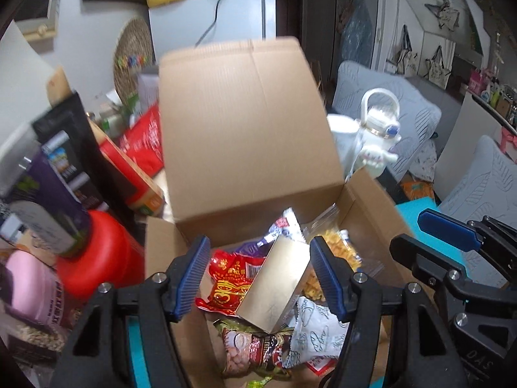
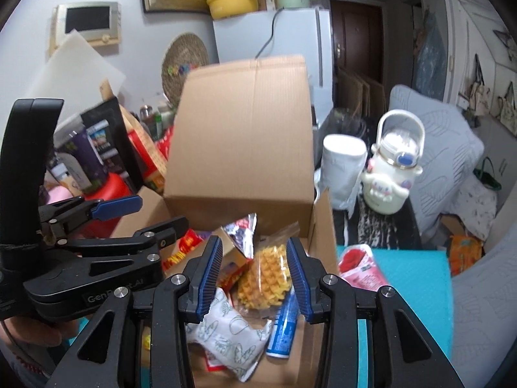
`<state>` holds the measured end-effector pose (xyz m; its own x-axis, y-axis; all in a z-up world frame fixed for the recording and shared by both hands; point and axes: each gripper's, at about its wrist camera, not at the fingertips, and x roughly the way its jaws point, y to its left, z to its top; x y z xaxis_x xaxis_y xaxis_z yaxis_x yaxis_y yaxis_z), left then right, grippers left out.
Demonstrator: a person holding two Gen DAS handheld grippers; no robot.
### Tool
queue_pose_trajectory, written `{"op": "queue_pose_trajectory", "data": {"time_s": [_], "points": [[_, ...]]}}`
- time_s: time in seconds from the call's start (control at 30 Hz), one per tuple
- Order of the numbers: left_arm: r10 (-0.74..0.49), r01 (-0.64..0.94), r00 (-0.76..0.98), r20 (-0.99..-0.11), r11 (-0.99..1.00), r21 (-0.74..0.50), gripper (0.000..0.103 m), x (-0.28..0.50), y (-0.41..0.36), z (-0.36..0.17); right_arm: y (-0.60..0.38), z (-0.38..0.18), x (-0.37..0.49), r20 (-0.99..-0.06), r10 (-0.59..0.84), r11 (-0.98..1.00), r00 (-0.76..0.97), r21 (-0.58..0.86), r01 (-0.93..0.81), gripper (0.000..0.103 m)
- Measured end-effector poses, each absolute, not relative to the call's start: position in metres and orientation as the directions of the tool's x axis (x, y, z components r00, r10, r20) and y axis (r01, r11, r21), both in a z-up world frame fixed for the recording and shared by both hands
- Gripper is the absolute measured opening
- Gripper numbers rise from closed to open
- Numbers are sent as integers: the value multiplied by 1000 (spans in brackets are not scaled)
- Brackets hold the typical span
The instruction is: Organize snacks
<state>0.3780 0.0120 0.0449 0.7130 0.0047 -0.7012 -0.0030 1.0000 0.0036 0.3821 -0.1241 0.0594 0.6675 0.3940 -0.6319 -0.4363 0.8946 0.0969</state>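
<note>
An open cardboard box (image 1: 371,213) holds several snack packets, its tall back flap (image 2: 242,135) standing up. A shiny silver carton (image 1: 274,284) lies tilted on a red packet (image 1: 229,278) and a white printed packet (image 1: 316,326). My left gripper (image 1: 261,242) hovers open above the carton, pads clear of it. My right gripper (image 2: 254,241) is open over a clear bag of yellow waffle snacks (image 2: 265,274) and a blue tube (image 2: 284,326), both resting in the box. Each gripper shows in the other view, the right gripper (image 1: 407,232) and the left gripper (image 2: 152,216), with nothing between the fingers.
Left of the box stand a red container (image 1: 103,258), a purple bottle (image 1: 55,200) and several upright cartons. To the right are a white cup (image 2: 342,165), a white handled bottle (image 2: 391,174) and a teal mat (image 2: 404,274) with a red packet (image 2: 358,268).
</note>
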Motion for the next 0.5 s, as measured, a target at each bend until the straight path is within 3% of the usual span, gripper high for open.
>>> {"op": "queue_pose_trajectory", "data": {"time_s": [0.17,0.23,0.43,0.5], "points": [[9,-7,766,-643,1000,5,64,352,14,75,-130,84,358,-581,400,895,709,81,-439,42],[11,-7,786,-618,1000,9,64,338,13,86,-133,95,345,-550,404,895,731,73,-440,50],[24,-8,826,-563,1000,31,64,300,9,109,-140,116,309,-493,407,895,769,47,-443,50],[26,-12,838,-546,1000,29,64,286,9,116,-142,121,296,-475,403,898,782,41,-438,57]]}}
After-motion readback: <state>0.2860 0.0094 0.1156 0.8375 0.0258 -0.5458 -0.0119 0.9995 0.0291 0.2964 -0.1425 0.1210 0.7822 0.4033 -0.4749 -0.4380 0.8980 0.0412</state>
